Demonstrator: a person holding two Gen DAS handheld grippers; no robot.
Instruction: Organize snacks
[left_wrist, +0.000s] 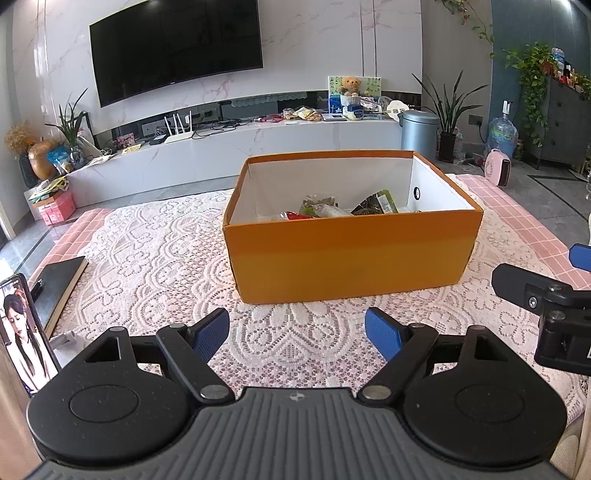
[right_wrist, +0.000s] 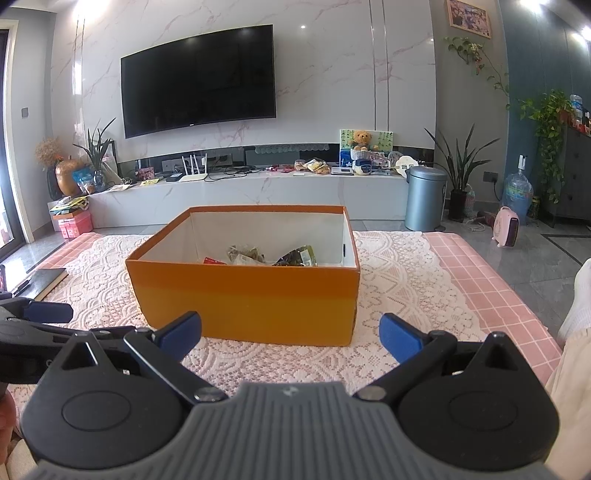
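While both grippers hang above the lace cloth (left_wrist: 155, 258) on the near side of the orange box (left_wrist: 351, 254), neither grasps anything; the left gripper (left_wrist: 297, 334) has its blue pads spread wide with only lace between them, and the right gripper (right_wrist: 290, 334) is likewise released, its pads apart and empty; the snacks (right_wrist: 273, 255) lie inside the orange box, a red packet toward its left, a greenish pile near the middle and a dark green-and-yellow packet toward its right, all low against the white inner walls; between each gripper and the box lies nothing but bare lace, so the near wall of the box itself is the only thing in front of the packets; left of the box, at the edge of the cloth, lies a dark notebook (left_wrist: 59, 284), and nearer than that a phone (left_wrist: 24, 332) stands upright with its screen lit; beyond the box runs a white cabinet (right_wrist: 258, 190) under a wall television (right_wrist: 199, 77); right of the box, on the floor, stand a grey bin (right_wrist: 424, 197) and a small pink heater (right_wrist: 509, 226)
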